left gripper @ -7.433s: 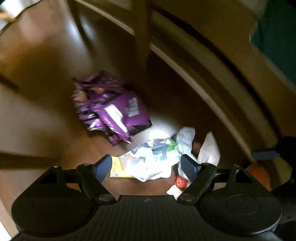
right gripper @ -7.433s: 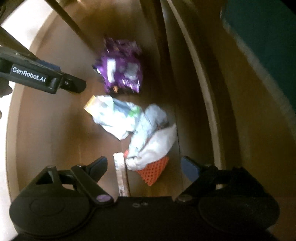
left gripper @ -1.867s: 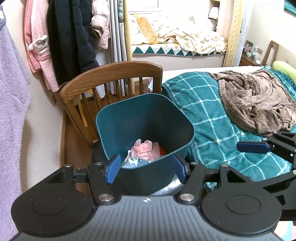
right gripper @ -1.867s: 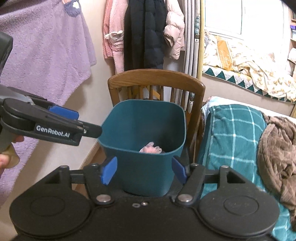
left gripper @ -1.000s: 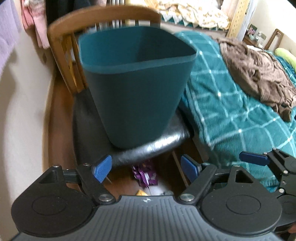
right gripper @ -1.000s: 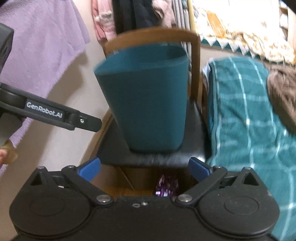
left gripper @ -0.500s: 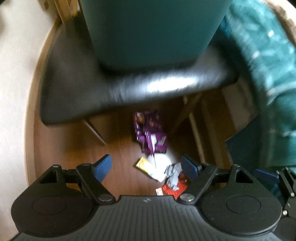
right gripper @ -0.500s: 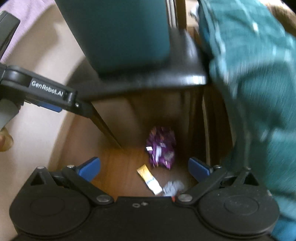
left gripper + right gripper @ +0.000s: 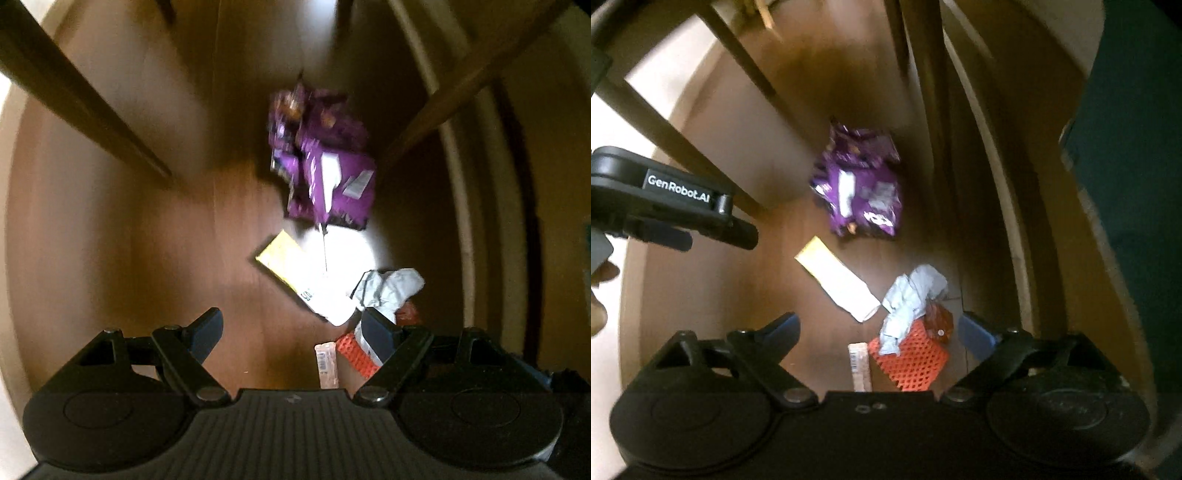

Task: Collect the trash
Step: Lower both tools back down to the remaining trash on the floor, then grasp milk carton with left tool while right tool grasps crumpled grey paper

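We look down at a wooden floor [image 9: 147, 258] under a chair, with both grippers held above a scatter of trash. Our left gripper [image 9: 291, 332] has its jaws spread wide and holds nothing; our right gripper [image 9: 879, 328] is likewise wide open and empty. Farthest from us lies a crumpled purple snack bag [image 9: 325, 162] [image 9: 860, 188], between two dark chair legs [image 9: 88, 99]. Nearer is a flat yellow and white wrapper [image 9: 299, 277] [image 9: 838, 284], lying at a slant. Just beside its near end sits a wad of pale crumpled paper [image 9: 388, 288] [image 9: 912, 295], which rests partly on an orange mesh net [image 9: 912, 362] [image 9: 354, 354]. A small brown packet [image 9: 938, 321] touches the paper and the net. A thin pale strip with a barcode [image 9: 858, 365] [image 9: 327, 365] lies just left of the net, closest to us. The views are somewhat blurred
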{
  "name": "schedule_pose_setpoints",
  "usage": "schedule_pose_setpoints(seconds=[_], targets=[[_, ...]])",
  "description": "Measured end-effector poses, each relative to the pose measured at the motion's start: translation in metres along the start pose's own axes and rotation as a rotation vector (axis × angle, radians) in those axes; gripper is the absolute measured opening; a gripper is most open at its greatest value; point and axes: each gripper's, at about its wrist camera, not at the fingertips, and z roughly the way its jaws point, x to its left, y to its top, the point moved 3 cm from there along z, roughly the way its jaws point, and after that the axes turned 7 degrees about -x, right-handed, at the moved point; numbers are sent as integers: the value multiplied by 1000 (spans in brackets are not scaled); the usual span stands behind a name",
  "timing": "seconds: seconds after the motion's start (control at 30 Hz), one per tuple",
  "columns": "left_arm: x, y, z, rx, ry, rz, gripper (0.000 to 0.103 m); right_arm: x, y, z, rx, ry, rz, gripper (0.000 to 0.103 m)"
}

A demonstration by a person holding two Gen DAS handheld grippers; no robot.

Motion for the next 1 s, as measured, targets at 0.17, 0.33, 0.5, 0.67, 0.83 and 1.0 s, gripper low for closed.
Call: schedule_pose_setpoints(seconds=[0.17,0.33,0.5,0.67,0.83,1.0], targets=[[0,-2,70,63,13,-79,82,-8,-18,62,60,28,7,79],[0,1,122,92,30,-186,82,-11,-35,107,116,24,13,72],[1,5,153,101,41,-280,82,-20,-44,134,138,-6,73,67],[-1,-2,172,120,35,-292,82,-20,-46,155,143,-6,118,60],[1,-14,186,149,31,-312,81,-18,-50,168,154,-18,155,53],[9,-23,188,153,-2,-348,63,-19,-53,172,148,-44,156,35]])
